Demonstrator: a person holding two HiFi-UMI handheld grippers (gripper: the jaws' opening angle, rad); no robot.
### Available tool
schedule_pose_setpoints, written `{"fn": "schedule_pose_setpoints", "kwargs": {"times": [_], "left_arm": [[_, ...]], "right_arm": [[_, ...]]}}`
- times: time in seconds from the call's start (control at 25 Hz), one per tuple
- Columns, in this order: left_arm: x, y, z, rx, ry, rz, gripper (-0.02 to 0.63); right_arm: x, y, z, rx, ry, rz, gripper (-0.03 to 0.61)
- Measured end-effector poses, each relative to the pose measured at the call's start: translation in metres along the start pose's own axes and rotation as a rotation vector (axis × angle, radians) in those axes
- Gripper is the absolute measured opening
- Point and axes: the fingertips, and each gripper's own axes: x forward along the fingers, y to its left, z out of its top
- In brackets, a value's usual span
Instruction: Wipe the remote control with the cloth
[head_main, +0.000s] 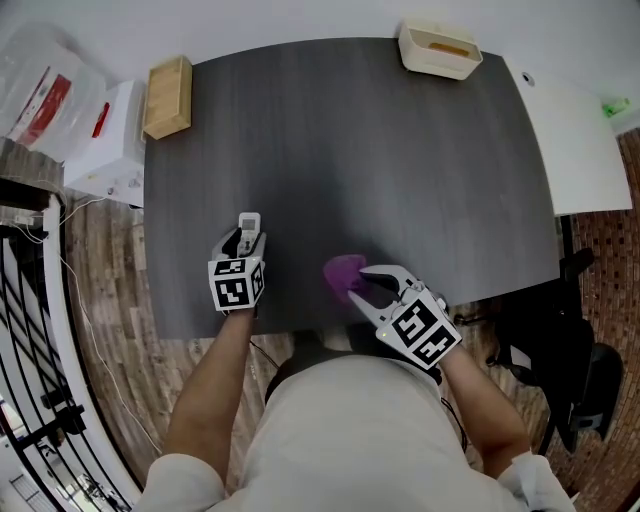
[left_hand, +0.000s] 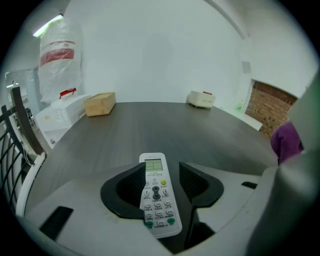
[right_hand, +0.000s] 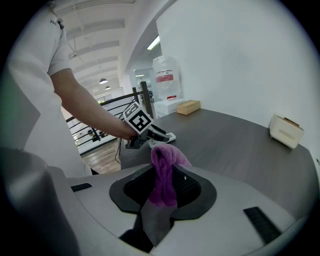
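— Dark tabletop (head_main: 400, 150), near edge: why held so?
— My left gripper (head_main: 245, 245) clamps the remote control (head_main: 249, 222) buttons-up; my right gripper (head_main: 362, 287) pinches the purple cloth (head_main: 342, 272) just right of it, ready to wipe.

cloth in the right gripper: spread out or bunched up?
Bunched up. The purple cloth is a narrow wad pinched between the jaws of the right gripper, with a rounded lump sticking out past them; no flat part shows.
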Motion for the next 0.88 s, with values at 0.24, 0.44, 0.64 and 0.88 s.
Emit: {"fn": "schedule_pose_setpoints", "kwargs": {"times": [0.24,0.44,0.64,0.88], "left_arm": [[-0.02,0.016,-0.025,-0.136,0.021,-0.015,0.204],[-0.021,0.013,-0.049,-0.202,0.101,-0.051,0.204],[-0.018,0.004,-0.048,-0.245,0.107,-0.097,0.204],[-0.017,0.0,-0.048,-0.287,0.115,-0.13,0.204]], "right_arm": [[0.002,0.003,0.001,0.004,0.0,0.0,0.107],[0.004,0.009,0.002,0.002,0.0,-0.001,0.108],[0.006,0.013,0.004,0.003,0.001,-0.009,0.107],[0.006,0.017,0.003,0.008,0.001,-0.014,0.107]]}}
